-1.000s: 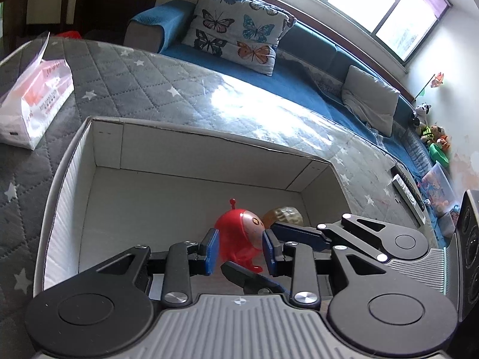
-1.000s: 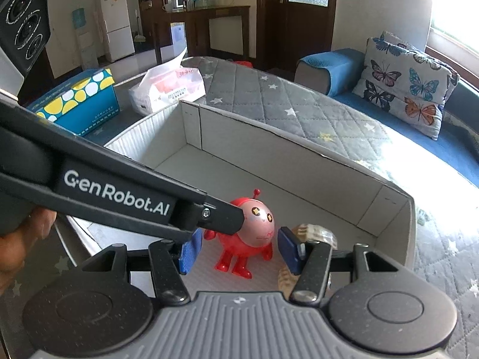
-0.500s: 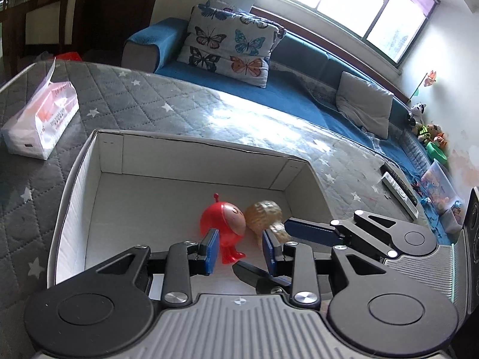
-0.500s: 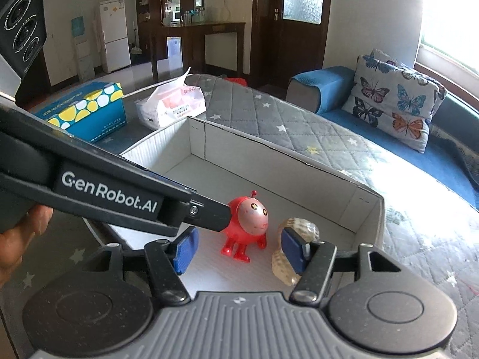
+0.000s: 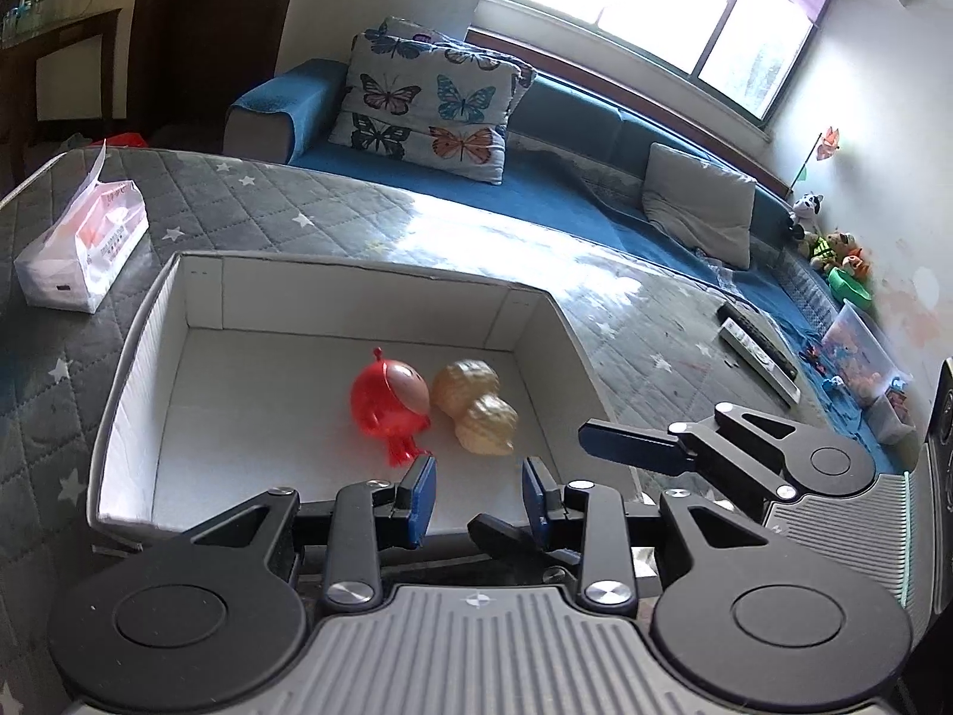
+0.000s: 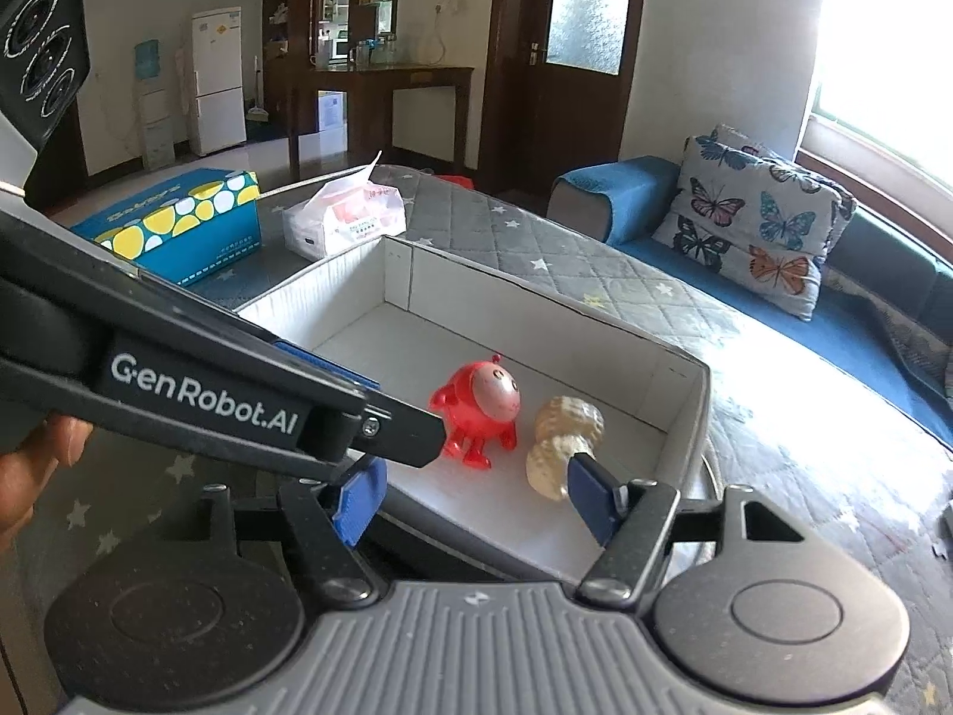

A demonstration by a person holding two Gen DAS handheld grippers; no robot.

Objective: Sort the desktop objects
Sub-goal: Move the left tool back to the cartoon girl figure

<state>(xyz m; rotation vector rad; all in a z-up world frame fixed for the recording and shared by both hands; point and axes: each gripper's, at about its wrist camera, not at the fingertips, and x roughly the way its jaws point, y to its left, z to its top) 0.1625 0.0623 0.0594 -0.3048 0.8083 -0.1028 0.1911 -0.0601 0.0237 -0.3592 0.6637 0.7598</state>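
Left gripper (image 5: 476, 503): blue pads spread apart, nothing between them, held just above the near wall of the white box (image 5: 357, 280). Right gripper (image 6: 476, 497): pads likewise wide apart and empty, over the box's near edge; in the right wrist view the left gripper's black arm crosses the lower left and hides part of the near box floor, and its tip lies in front of the red toy's side. Red toy figure (image 5: 390, 402) sits on the box floor, roughly mid-box toward the near side; glossy translucent red body, round pale face, small antenna on top, short legs; tilted over in the left wrist view. Tan peanut-shaped object (image 5: 476, 411) lies just beside it, appearing to touch it; two ribbed lobes, one nearer, one farther. Box is shallow, open-topped, white inside. It rests on a grey quilted cover with white stars (image 5: 286, 202). Beyond the box: white tissue pack (image 5: 80, 250) with a sheet sticking up; blue carton with yellow and white dots (image 6: 178, 226) beside it. Farther: blue sofa (image 5: 595, 179), butterfly-print cushion (image 5: 429, 107), grey cushion (image 5: 697, 208), remote controls (image 5: 756, 339). Background: bright window (image 5: 655, 0), dark wooden door (image 6: 560, 47), white fridge (image 6: 217, 77).
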